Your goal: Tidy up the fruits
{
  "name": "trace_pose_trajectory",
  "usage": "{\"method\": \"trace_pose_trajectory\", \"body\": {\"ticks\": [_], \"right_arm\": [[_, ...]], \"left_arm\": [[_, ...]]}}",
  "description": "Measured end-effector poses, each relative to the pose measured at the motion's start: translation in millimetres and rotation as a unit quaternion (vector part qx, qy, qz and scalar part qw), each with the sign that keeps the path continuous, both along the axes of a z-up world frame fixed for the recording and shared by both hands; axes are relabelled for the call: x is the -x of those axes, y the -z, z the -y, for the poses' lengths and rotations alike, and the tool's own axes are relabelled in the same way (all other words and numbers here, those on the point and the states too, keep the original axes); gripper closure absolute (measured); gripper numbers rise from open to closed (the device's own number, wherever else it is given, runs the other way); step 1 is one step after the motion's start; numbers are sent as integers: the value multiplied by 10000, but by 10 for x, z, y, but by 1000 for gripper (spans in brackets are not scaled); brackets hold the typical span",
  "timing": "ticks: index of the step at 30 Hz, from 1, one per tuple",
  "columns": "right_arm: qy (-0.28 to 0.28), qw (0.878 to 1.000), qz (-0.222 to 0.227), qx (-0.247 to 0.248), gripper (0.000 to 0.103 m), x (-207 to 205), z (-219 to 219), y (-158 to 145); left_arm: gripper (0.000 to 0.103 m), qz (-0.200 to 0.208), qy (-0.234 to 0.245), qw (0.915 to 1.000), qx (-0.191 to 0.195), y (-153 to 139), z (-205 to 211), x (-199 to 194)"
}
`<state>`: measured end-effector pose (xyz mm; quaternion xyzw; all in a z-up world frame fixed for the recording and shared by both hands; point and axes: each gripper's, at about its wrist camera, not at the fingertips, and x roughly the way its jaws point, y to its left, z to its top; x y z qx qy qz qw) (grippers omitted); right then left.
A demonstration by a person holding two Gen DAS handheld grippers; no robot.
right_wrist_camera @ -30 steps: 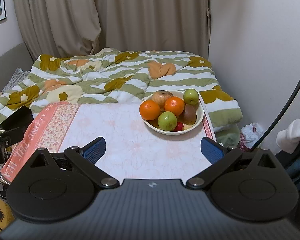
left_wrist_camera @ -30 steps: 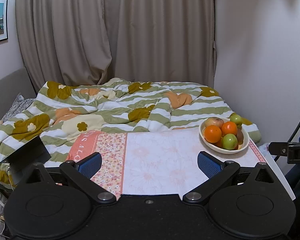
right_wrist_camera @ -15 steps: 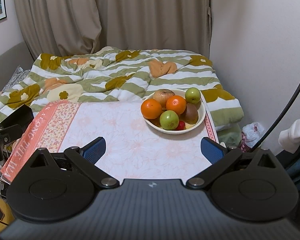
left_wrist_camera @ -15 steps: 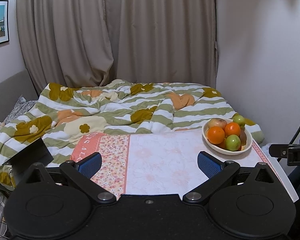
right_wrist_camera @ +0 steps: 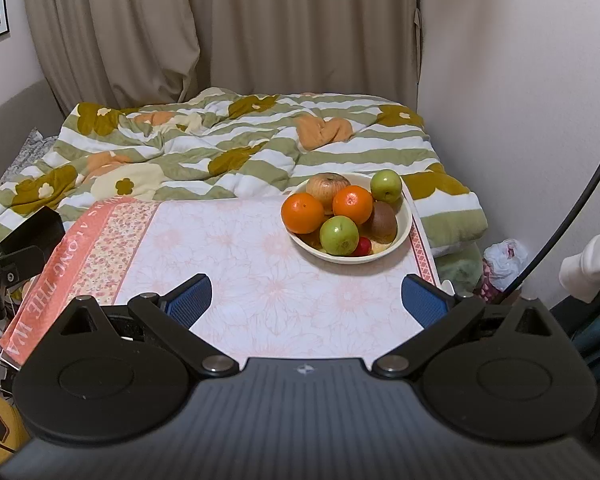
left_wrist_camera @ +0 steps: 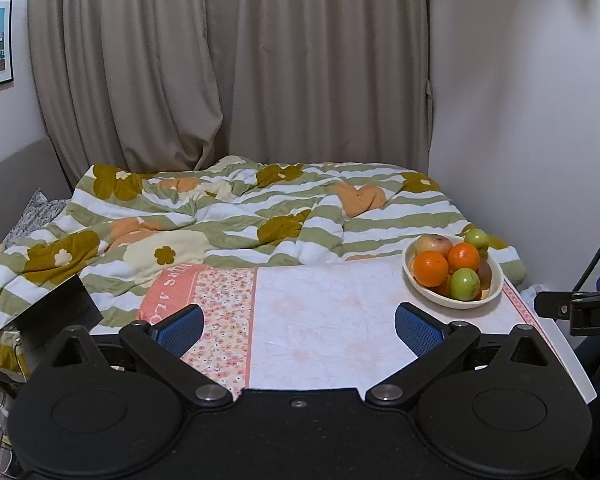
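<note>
A cream bowl [right_wrist_camera: 404, 236] [left_wrist_camera: 496, 292] stands at the far right corner of a table under a pink floral cloth [right_wrist_camera: 240, 272] [left_wrist_camera: 320, 312]. It holds two oranges [right_wrist_camera: 302, 213] [left_wrist_camera: 431, 268], two green apples [right_wrist_camera: 339, 235] [left_wrist_camera: 464, 284], a pale reddish apple [right_wrist_camera: 327, 185], a brown kiwi [right_wrist_camera: 383, 217] and a small red fruit [right_wrist_camera: 364, 246]. My right gripper [right_wrist_camera: 306, 299] is open and empty over the near part of the table, short of the bowl. My left gripper [left_wrist_camera: 298, 326] is likewise open and empty, left of the bowl.
Behind the table lies a bed with a green-striped flowered duvet [left_wrist_camera: 228, 220], then beige curtains [left_wrist_camera: 260, 60]. A wall [right_wrist_camera: 520, 80] closes the right side, with a plastic bag [right_wrist_camera: 502, 258] on the floor. A black cable [right_wrist_camera: 572, 216] and a white sleeve [right_wrist_camera: 592, 260] are at right.
Both views have drifted slightly: the bowl sits a little further right in the left wrist view and a touch nearer in the right wrist view. Both grippers stay open.
</note>
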<state>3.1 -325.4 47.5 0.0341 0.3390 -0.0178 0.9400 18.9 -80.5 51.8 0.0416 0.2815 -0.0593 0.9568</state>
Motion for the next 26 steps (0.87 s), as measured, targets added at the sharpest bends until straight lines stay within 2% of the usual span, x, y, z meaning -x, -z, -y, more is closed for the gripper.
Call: {"method": "trace_pose_trajectory", "body": {"ticks": [10, 15, 18, 26], "right_arm": [[30, 10000, -37, -13, 0, -3, 15, 33], [25, 10000, -37, -12, 0, -4, 19, 38], [39, 10000, -44, -17, 0, -6, 18, 40], [99, 9999, -121, -41, 0, -100, 107, 89]], "left_arm": [[0, 17, 8, 10000, 22, 22, -22, -10], [0, 210, -115, 9995, -224, 13, -13, 20], [0, 160, -163, 9992, -316, 28, -7, -13], [0, 54, -154, 9997, -157, 82, -17, -98]]}}
